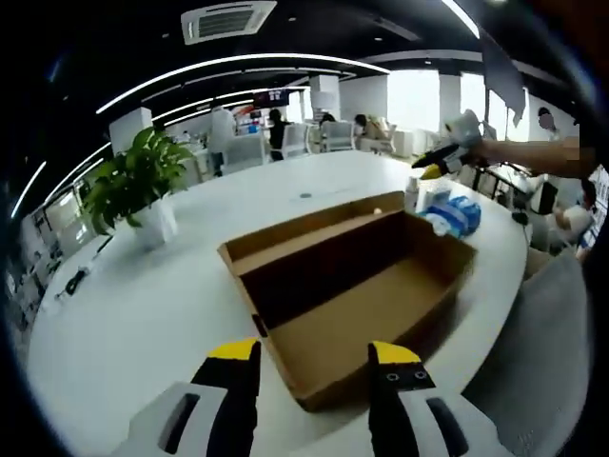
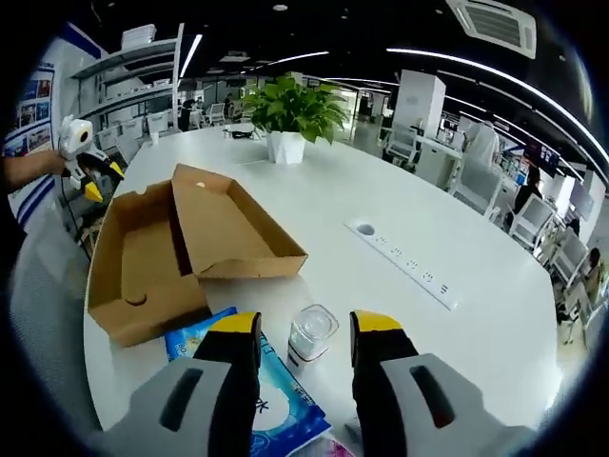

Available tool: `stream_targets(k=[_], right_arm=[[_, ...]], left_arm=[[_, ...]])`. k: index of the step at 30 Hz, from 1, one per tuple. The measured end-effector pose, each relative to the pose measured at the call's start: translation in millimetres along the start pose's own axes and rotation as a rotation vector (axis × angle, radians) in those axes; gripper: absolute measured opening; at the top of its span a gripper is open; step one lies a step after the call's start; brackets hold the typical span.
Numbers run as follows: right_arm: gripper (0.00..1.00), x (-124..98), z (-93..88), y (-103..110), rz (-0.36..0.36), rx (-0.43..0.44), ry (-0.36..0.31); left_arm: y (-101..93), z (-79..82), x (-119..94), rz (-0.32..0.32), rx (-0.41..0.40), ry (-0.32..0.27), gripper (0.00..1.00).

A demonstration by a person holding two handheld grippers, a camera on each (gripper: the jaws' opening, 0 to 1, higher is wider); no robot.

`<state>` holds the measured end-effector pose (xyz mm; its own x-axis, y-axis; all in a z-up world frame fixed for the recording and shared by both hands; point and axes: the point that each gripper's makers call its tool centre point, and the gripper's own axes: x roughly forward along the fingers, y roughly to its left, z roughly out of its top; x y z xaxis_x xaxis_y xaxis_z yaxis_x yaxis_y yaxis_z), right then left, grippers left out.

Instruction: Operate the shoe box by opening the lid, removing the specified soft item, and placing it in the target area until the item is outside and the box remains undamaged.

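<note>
Brown cardboard forms the open shoe box [image 1: 352, 286] sitting at the centre of the left gripper view on a white table [image 1: 143, 305], its lid folded back and its inside bare. At the bottom of that frame the left gripper [image 1: 314, 357] holds its yellow-tipped jaws wide apart, gripping nothing, just short of the box's near corner. In the right gripper view the box [image 2: 181, 248] lies at centre left, and the right gripper [image 2: 304, 328] at the bottom is also spread open and empty, a small clear-lidded container [image 2: 312, 333] between its tips and a blue soft packet [image 2: 271, 395] beneath. A potted plant [image 2: 290, 114] stands at upper centre.
</note>
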<state>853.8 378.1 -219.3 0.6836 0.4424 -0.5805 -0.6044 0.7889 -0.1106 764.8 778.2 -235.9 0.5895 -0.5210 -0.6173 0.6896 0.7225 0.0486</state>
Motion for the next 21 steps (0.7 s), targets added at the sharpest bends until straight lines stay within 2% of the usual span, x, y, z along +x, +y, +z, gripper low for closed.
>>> stream_targets(k=[7, 11, 15, 21], right_arm=[[0.34, -2, 12.2, 9, -0.009, -0.026, 0.031], [0.33, 2, 21.5, 9, -0.013, -0.036, 0.038], [0.34, 5, 29.7, 14, -0.007, -0.016, 0.034], [0.32, 12, 38.8, 23, 0.005, 0.011, 0.030]], left_arm=[[10.1, -12.9, 4, 0.037, -0.031, 0.059, 0.36], [12.2, -20.1, 4, 0.060, -0.081, 0.083, 0.31], [23.6, -32.0, 7, 0.121, -0.123, 0.115, 0.26], [25.0, -35.8, 10, 0.144, -0.211, 0.108, 0.25]])
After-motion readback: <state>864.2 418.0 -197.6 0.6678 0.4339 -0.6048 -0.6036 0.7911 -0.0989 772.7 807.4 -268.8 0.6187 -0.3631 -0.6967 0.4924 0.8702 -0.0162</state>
